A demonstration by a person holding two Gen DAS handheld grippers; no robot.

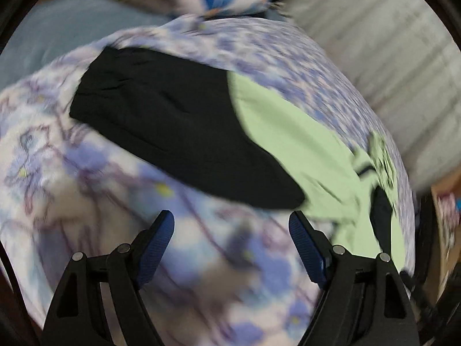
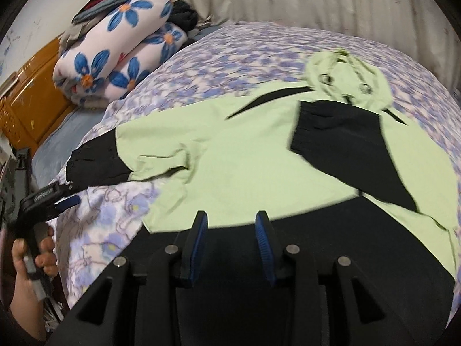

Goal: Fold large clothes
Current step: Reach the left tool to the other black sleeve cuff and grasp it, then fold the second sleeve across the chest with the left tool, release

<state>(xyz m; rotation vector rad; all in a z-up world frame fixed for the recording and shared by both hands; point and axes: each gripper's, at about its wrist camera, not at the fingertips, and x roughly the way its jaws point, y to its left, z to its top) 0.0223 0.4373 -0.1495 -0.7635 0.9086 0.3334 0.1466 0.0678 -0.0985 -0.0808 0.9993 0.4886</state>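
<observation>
Left wrist view, blurred. The left hand-held gripper [image 1: 231, 232] has its blue-padded fingers spread wide with nothing between them, only the purple-and-white floral bedspread [image 1: 86, 201] below. Just ahead lies the black sleeve end [image 1: 173, 124] of the pale green and black hooded jacket [image 1: 288, 132], stretched flat across the bed. The wide spread looks like readiness to pinch that sleeve.

Right wrist view. The jacket [image 2: 245, 155] lies spread on the bedspread [image 2: 230, 57], hood [image 2: 345, 75] at the far end, black hem band nearest the camera. The far-side sleeve [image 2: 345, 138] is already laid across the chest; the other sleeve [image 2: 95, 158] extends outward, probably next to be folded. The right hand-held gripper [image 2: 231, 222] hovers over the hem band with jaws partly apart and nothing between them, likely placed to steady or lift that edge. At the left edge a person's hand [image 2: 31, 256] holds the left hand-held gripper [image 2: 67, 196] just beside the outstretched cuff. A rolled white quilt with blue flowers [image 2: 121, 43] sits at the head of the bed, well apart.
</observation>
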